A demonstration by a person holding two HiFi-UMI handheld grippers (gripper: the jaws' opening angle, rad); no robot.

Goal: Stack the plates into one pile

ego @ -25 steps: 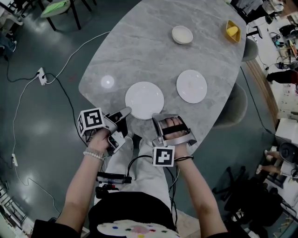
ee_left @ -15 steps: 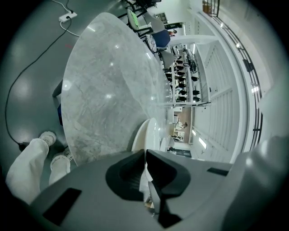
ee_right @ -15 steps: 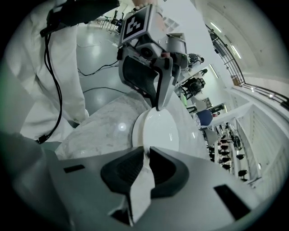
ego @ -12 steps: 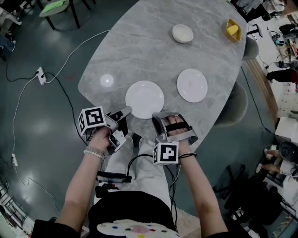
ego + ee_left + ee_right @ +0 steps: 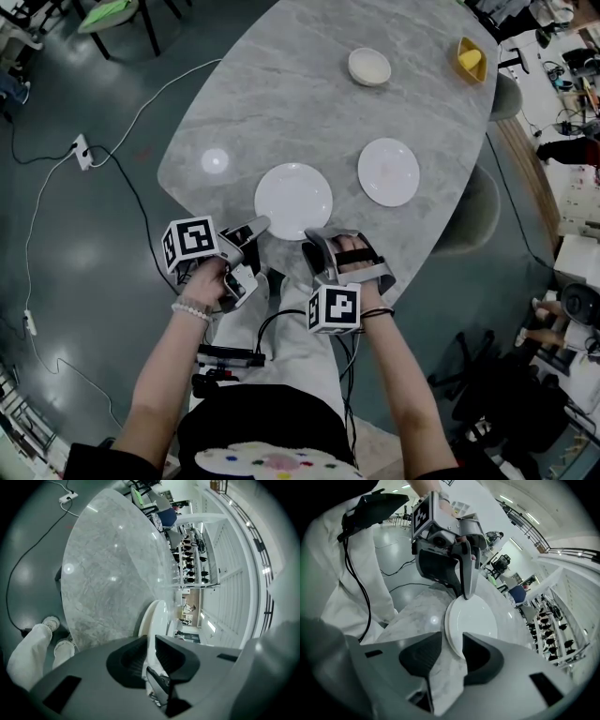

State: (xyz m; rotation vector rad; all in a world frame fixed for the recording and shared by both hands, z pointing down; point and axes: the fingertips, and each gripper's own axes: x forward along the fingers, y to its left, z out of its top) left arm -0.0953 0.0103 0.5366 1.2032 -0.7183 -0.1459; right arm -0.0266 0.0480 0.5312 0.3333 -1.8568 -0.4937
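Observation:
A white plate lies near the table's front edge, with a second white plate to its right and a small pale dish further back. My left gripper grips the near plate's front-left rim. In the left gripper view that rim fills the narrow gap of the left gripper, whose jaws have just been opening slightly. My right gripper is at the front rim. Its jaws have just been opening, and the plate sits loose inside the right gripper.
The grey marble table is oval, and its front edge is right by both grippers. A yellow dish stands at the far right edge. Cables and a power strip lie on the floor to the left. The person's legs are below the table edge.
The right gripper's jaws have spread apart around the near plate's rim and the gripper has rolled a little. The left gripper and the plates stay where they were.

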